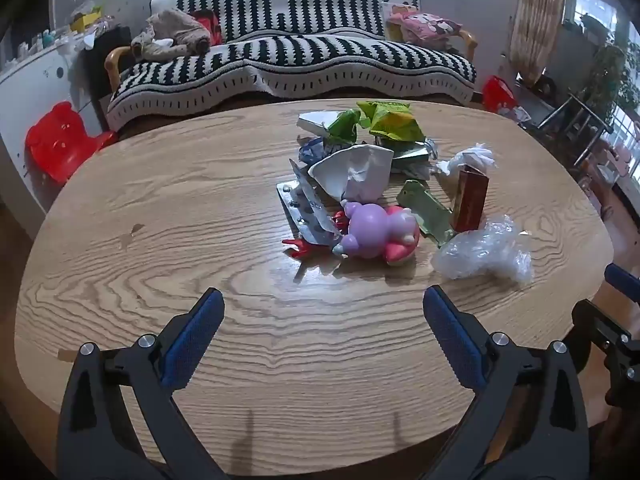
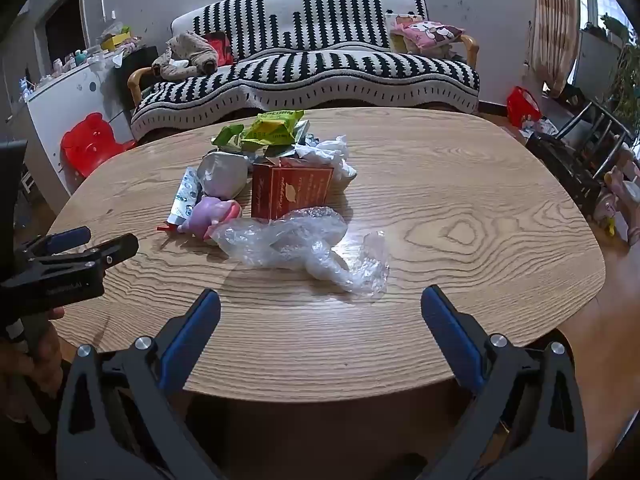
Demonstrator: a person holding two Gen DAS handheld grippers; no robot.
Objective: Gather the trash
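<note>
Wood-grain tabletop [image 1: 160, 208], oval and pale, fills both wrist views, with a living room behind it. Nearest the cameras, the left gripper [image 1: 323, 304] and the right gripper [image 2: 320, 300] each hang over the near edge, tilted downward, jaws spread wide with nothing between the blue pads; neither touches any item.

Just beyond the right gripper lies a crumpled clear plastic bag [image 2: 304, 244], the closest piece of trash, flat on the wood. Behind it and touching it stands a red carton [image 2: 290, 192]. To the left of the carton a purple and pink toy [image 1: 374, 232] lies on its side, beside a silver blister pack [image 1: 308, 208] that leans against the pile. A flattened green card piece [image 1: 428, 210] rests between the toy and the carton. Farther in, a crumpled white paper cup [image 1: 354, 172] sits in the middle of the heap, a wad of white tissue [image 1: 472, 158] off to its right, and green and yellow snack wrappers [image 1: 390, 120] at the far side.

Past the tabletop stands a sofa [image 2: 320, 68] under a black-and-white patterned cover, with a red plastic stool [image 1: 56, 140] on the floor to the left.
</note>
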